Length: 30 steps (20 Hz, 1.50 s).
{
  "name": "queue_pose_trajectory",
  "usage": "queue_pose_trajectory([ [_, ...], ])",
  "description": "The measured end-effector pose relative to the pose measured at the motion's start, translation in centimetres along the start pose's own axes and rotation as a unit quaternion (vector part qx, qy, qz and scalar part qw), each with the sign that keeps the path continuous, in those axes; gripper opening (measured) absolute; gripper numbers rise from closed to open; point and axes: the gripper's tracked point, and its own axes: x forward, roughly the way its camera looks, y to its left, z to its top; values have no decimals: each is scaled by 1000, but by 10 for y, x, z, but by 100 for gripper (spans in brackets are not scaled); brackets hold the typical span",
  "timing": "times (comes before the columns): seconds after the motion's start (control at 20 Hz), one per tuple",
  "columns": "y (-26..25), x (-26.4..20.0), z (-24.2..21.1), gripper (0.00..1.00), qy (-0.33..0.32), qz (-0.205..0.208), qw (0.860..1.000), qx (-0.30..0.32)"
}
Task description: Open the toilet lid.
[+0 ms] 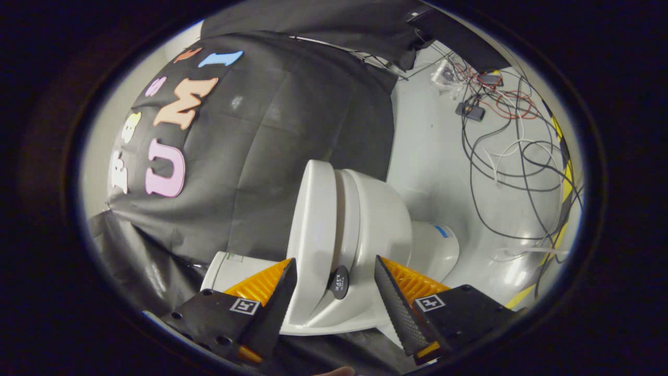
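The view is rolled on its side, so the white toilet (365, 224) appears to lie sideways just ahead of the fingers. Its lid (313, 219) lies shut against the seat (348, 209), with the bowl (386, 224) on the far side of the seat. A small dark round tab (339, 282) sticks out at the lid's edge. My gripper (334, 263) is open, its fingers wide apart. The lid's edge, the tab and the seat sit between them, and neither finger visibly presses on anything. The tank (229, 266) shows beside one finger.
Black cloth (271, 156) hangs behind the toilet as the booth wall. On the pale floor (433, 156) beyond the bowl lie several loose cables (501, 136) and a strip of yellow-black tape (566, 183). A person's fingertip (334, 372) shows below the fingers.
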Motion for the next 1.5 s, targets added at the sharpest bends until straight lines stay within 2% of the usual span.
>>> queue_pose_trajectory([
  [0.2, -14, 17, -29, 57, 67, -29, 997, -22],
  [0.25, -15, 20, -33, 47, 75, -33, 996, -27],
  [0.3, -4, 23, -35, 36, 86, -15, 996, -20],
  [0.4, -5, 26, -39, 16, 87, -25, 996, -9],
  [0.55, -8, 26, -36, 18, 88, -60, 994, 21],
  [0.65, -10, 27, -34, 19, 94, -96, 991, 15],
  [0.75, -7, 26, -36, 20, 106, -107, 989, 7],
  [0.9, -2, 27, -36, 18, 103, -90, 991, 13],
  [1.0, -2, 27, -35, 15, 105, -86, 991, -16],
  [1.3, -1, 28, -33, 15, 104, -57, 991, -53],
  [1.45, 1, 18, -30, 15, 79, -41, 995, -49],
  [1.5, -6, 24, -28, 8, 81, -44, 995, -34],
])
